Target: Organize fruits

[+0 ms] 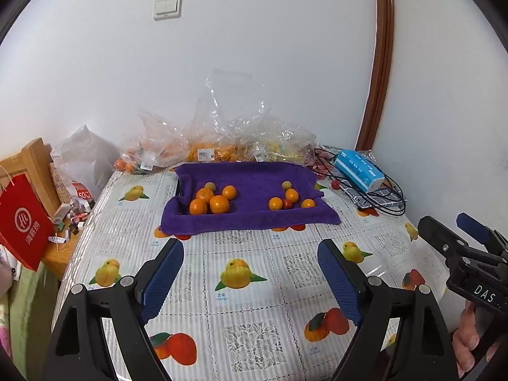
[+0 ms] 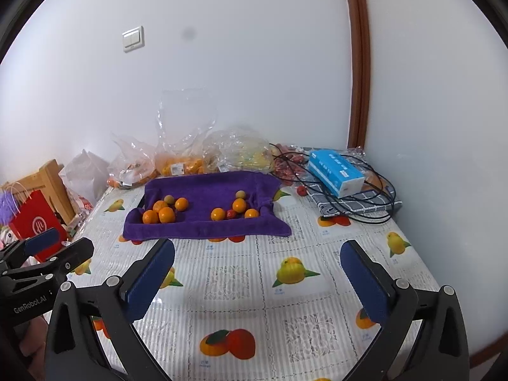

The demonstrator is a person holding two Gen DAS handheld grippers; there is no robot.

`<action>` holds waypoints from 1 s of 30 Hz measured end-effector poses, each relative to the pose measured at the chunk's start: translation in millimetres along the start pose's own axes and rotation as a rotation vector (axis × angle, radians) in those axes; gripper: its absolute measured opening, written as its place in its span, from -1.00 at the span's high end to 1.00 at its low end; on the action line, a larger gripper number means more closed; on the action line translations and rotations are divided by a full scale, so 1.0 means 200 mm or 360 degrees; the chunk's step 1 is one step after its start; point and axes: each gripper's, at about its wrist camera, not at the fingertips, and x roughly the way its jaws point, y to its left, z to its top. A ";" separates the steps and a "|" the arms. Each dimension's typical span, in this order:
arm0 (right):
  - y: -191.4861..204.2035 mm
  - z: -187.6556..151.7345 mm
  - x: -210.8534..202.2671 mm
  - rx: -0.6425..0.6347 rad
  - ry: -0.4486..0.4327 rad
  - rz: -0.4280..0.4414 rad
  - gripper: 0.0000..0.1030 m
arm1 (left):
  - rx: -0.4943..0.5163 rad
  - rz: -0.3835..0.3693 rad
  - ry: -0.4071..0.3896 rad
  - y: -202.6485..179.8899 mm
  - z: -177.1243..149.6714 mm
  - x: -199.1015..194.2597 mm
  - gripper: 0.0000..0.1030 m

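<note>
Fruits lie in two loose groups on a purple towel (image 1: 250, 203) at the far side of the tabletop (image 1: 254, 285): a left group (image 1: 212, 200) of oranges with one small pale fruit, and a right group (image 1: 290, 198) of oranges, a small red fruit and a pale one (the towel's edges are raised around them). The left gripper (image 1: 250, 273) and the right gripper (image 2: 257, 273) both hang above the fruit-printed cloth, well short of the towel, jaws spread wide with nothing between them. Clear plastic bags (image 1: 222, 139) of fruit sit behind the towel against the wall. A blue tissue box (image 2: 336, 171) rests to the right, near black cables (image 2: 365, 200).
</note>
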 end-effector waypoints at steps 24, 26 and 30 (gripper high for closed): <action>0.00 -0.05 -0.10 0.0018 -0.0022 0.0004 -0.99 | -0.0002 0.0025 -0.0044 0.01 -0.03 -0.08 -0.67; 0.00 -0.05 -0.10 0.0018 -0.0021 0.0004 -0.99 | 0.0001 0.0024 -0.0045 0.01 -0.03 -0.08 -0.67; 0.00 -0.06 -0.11 0.0024 -0.0024 0.0004 -0.99 | 0.0011 0.0023 -0.0045 0.01 -0.03 -0.09 -0.67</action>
